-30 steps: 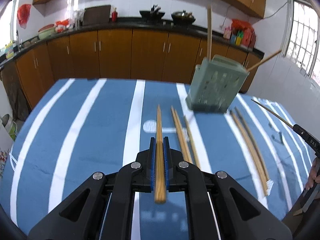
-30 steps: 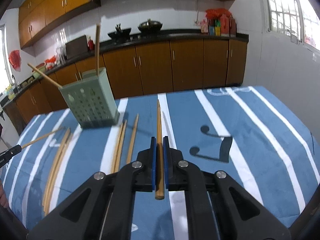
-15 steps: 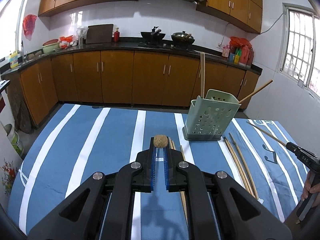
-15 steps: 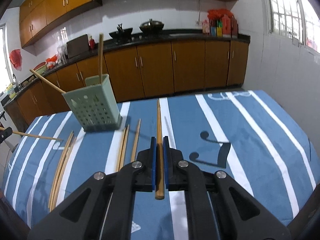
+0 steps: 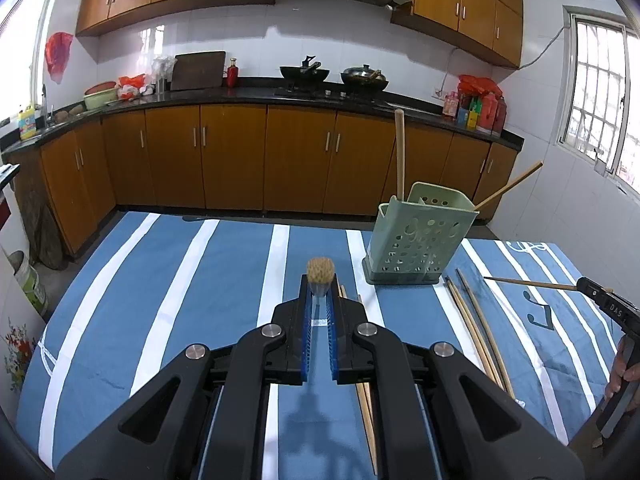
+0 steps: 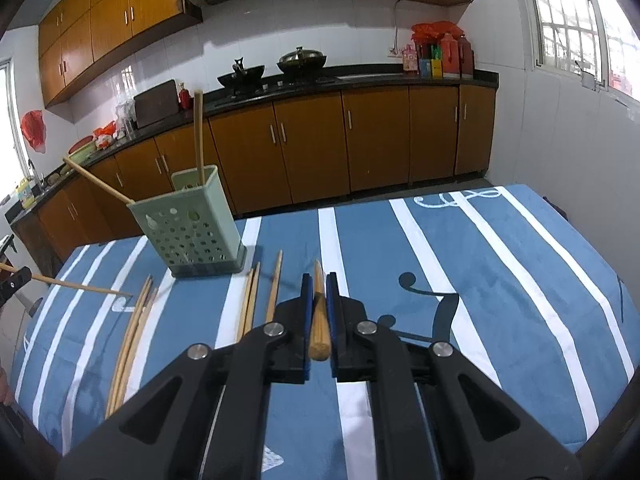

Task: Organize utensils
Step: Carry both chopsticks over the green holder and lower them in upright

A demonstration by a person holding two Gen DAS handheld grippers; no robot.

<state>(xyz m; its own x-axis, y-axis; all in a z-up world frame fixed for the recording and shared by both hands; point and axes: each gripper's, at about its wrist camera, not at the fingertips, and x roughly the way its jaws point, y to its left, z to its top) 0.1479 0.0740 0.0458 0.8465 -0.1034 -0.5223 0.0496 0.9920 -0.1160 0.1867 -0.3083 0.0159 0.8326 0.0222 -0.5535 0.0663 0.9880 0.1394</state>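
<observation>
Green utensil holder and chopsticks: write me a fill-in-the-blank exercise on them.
1. The green utensil holder already has ____ chopsticks standing in it.
2. The right gripper is shut on a ____.
3. The left gripper holds its chopstick pointing ____ the camera.
4. The holder stands on a blue cloth with ____ stripes.

Missing words: two; chopstick; toward; white

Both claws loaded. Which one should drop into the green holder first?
Left, probably. The left claw grips its end-on chopstick angled out of the finger line, with the green holder just ahead-right. The right claw holds its flat chopstick along the fingers, needing more rotation.
</observation>
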